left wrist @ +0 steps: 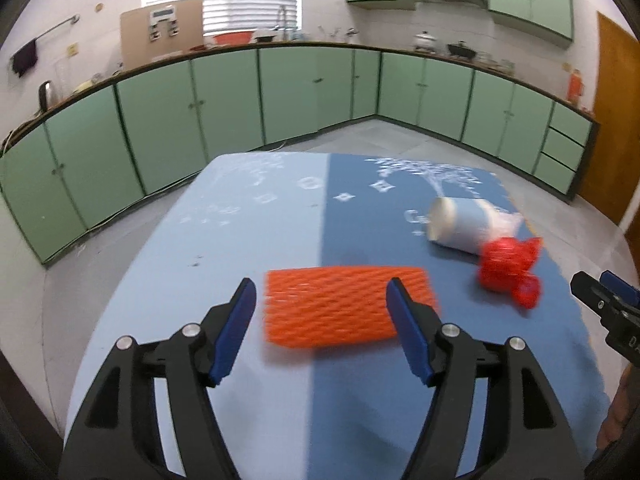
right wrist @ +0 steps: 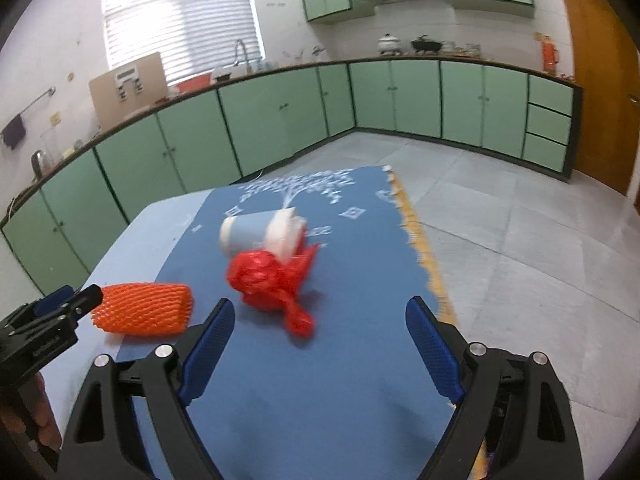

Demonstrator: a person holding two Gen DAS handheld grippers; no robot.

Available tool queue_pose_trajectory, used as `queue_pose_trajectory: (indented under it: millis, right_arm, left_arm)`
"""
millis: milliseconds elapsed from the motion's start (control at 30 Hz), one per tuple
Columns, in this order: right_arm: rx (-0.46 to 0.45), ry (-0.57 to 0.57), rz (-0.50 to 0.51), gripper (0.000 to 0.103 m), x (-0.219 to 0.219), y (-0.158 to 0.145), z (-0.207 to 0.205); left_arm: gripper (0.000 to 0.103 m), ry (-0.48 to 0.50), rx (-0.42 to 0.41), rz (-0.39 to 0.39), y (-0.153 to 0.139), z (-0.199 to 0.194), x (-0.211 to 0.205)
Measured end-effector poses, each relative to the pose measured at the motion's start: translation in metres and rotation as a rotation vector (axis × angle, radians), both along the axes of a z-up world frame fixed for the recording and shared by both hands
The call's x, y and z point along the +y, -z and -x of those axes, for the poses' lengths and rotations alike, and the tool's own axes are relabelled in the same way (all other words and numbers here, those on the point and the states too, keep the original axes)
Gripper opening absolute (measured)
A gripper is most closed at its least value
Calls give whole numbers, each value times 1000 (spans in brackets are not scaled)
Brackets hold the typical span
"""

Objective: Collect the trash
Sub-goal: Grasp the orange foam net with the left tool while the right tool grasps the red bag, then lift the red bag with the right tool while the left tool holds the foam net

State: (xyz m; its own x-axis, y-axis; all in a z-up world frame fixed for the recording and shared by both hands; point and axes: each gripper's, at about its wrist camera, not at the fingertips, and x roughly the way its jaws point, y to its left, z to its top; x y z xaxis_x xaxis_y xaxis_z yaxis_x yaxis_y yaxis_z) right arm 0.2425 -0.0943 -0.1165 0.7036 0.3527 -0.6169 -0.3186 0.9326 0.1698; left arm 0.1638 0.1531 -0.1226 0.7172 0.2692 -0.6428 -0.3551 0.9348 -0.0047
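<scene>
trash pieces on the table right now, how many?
3. Orange foam net lies nearest the left gripper; red mesh bag sits mid-cloth ahead of the right gripper; white-and-blue cup lies tipped just behind it. Others may be out of frame.

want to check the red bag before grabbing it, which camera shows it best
The right wrist view: the red plastic bag lies near the picture's middle, just ahead of the open right gripper, its knotted tail showing, though motion-blurred. The left wrist view shows it off to the right, smaller and blurrier, beside the tipped white cup.
</scene>
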Motion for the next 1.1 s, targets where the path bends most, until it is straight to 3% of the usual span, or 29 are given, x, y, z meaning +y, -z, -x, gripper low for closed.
queue_pose_trajectory:
  millis: [400,467,600,633,733,800,867,967,1100]
  right_arm:
    - [77,-26,41,84,47,32,-38]
    - [94,-34,46,79,51,36,-44]
    - [129,-65,42,52,55,45,-46]
    - [136,-73,41,45,56,46,-46]
    - [142,-85,40,35,59,47,-45]
    - [140,-92,38,28,59,47,-43]
    - [140,-99,32,26,59,46,-40]
    - [139,-104,19,23,55,44,-32]
    - [137,-109,5,18,46,39,-19]
  left_arm:
    - [79,-4,46,111,28,-12,34]
    - [79,1,52,142,33,-15,37]
    - [79,15,56,184,40,-20,38]
    - [77,19,57,190,40,-21,37]
    - [56,35,61,204,42,-22,33]
    - [48,44,62,210,42,-22,30]
    - [31,45,60,207,42,-21,27]
    - [15,50,50,198,39,-17,21]
    - [10,50,32,184,34,-11,13]
